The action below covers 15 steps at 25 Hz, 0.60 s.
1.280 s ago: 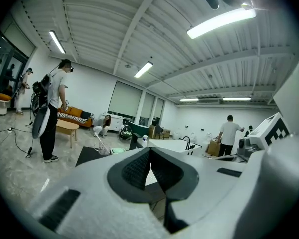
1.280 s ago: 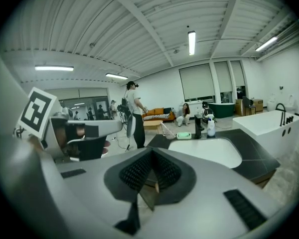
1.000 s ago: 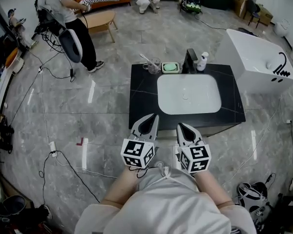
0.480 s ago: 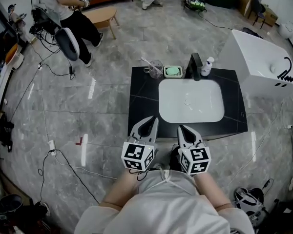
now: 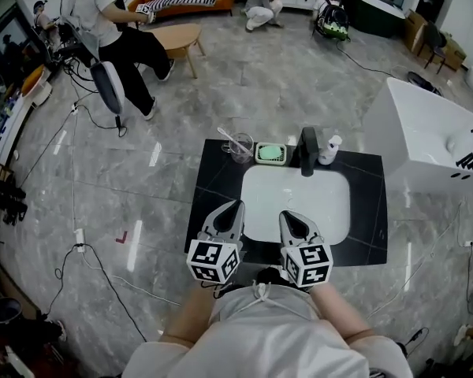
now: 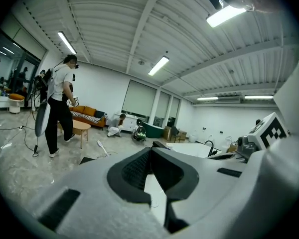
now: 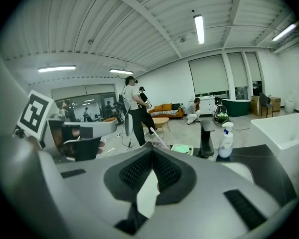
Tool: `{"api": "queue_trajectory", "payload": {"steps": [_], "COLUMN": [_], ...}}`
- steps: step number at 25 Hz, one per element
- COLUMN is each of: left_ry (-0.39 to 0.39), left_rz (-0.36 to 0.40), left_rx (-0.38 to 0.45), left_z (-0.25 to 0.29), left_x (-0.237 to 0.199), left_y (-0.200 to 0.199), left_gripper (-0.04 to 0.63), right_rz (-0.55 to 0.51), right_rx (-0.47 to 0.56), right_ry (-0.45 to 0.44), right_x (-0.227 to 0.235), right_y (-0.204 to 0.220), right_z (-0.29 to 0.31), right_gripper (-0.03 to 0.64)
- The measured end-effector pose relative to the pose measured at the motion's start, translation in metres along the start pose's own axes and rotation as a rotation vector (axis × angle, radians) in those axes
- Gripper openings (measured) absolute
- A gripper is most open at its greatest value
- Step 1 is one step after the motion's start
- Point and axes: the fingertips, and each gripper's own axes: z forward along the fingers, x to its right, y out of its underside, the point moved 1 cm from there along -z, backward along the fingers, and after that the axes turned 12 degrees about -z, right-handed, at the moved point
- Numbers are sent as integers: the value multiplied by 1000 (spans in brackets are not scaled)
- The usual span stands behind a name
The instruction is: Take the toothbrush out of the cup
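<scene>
A clear cup (image 5: 242, 149) stands at the far left corner of the black counter (image 5: 207, 203). A white toothbrush (image 5: 229, 138) leans out of the cup to the left; its head shows in the left gripper view (image 6: 101, 148) and the right gripper view (image 7: 155, 134). My left gripper (image 5: 229, 209) and right gripper (image 5: 290, 218) hover side by side over the counter's near edge, well short of the cup. Both are shut with nothing between the jaws.
A white sink basin (image 5: 296, 202) fills the counter's middle, with a black faucet (image 5: 308, 151), a green soap dish (image 5: 271, 153) and a white pump bottle (image 5: 329, 150) behind it. A white bathtub (image 5: 430, 136) stands to the right. People stand and crouch far off; cables lie on the floor.
The counter has come nearer and lower in the head view; both grippers now sit over its front edge. Their jaws stay shut.
</scene>
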Motion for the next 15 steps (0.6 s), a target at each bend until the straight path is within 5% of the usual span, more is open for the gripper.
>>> {"api": "queue_trajectory", "payload": {"steps": [15], "left_ry": [-135], "left_rz": [-41], "left_rx": [-42], "left_z": [88], "left_x": [-28], "left_y": [5], "left_gripper": [18], "right_rz": [1], "right_rx": [-66], "right_ry": [-113], "right_x": [77], "right_y": [-3], "right_z": [67], "right_gripper": [26]}}
